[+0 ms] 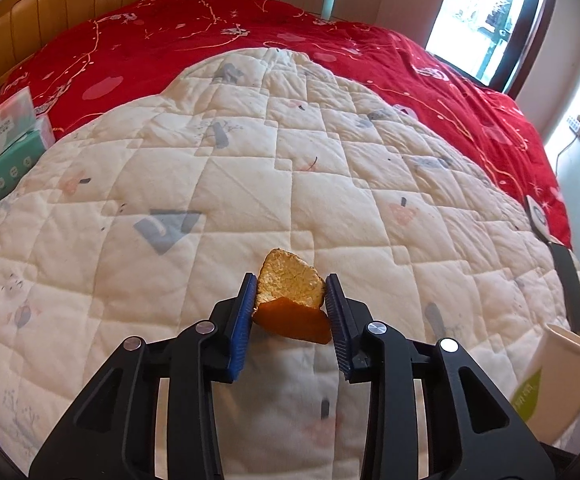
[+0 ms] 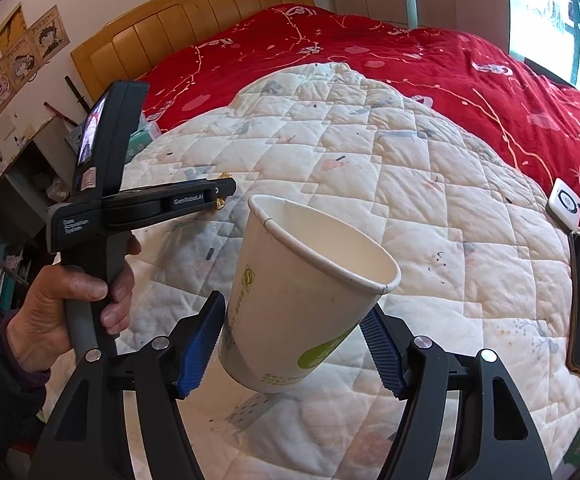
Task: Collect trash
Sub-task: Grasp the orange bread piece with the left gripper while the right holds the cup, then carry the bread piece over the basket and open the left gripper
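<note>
I held the torn orange peel piece clamped in my L gripper, left of the white paper cup; R gripper clamped the cup, mouth tilted up.

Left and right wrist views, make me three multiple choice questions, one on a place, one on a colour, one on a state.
1. Where is the piece of orange peel?
A. between the left gripper jaws
B. inside the white paper cup
C. on the red bedspread

2. What colour are the ribbed pads on the jaws?
A. yellow
B. blue
C. grey

3. How is the white paper cup with green print held in the right gripper?
A. upside down
B. crushed flat
C. tilted, open mouth up, nothing visible inside

Answers:
1. A, the peel sits pinched between the two pads above the cream quilt.
2. B, both views show blue pads.
3. C, the right wrist view looks into its bare interior.
</note>
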Motion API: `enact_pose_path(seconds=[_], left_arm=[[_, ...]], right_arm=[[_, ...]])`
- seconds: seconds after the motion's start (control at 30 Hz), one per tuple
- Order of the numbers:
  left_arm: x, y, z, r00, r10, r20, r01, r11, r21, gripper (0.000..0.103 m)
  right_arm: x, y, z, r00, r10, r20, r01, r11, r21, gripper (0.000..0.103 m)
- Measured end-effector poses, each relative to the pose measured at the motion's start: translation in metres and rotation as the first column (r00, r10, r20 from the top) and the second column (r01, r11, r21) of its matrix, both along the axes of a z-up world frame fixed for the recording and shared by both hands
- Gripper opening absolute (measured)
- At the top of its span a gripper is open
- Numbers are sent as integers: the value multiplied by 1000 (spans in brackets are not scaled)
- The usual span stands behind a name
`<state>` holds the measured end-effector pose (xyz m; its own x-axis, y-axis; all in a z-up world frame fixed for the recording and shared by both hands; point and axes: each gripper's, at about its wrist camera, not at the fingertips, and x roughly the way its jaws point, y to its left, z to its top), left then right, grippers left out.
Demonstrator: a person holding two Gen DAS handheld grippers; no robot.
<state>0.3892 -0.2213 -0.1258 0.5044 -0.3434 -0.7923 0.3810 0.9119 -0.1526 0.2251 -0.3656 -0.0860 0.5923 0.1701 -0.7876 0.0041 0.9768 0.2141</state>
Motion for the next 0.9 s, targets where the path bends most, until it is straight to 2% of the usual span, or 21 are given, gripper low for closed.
enact_pose_path(seconds=[0.37, 0.6, 0.9], left_arm=[[-61, 54, 32, 1000, 19, 3, -19, 998, -59, 33], [-115, 113, 58, 997, 74, 31, -71, 994, -78, 33], [-190, 193, 87, 981, 158, 111, -151, 986, -69, 33]], right_arm=[[-26, 45, 19, 998, 50, 24, -49, 999, -7, 66], [-52, 83, 27, 995, 95, 27, -95, 996, -6, 66], [-94, 137, 35, 985, 169, 30, -169, 986, -16, 66]])
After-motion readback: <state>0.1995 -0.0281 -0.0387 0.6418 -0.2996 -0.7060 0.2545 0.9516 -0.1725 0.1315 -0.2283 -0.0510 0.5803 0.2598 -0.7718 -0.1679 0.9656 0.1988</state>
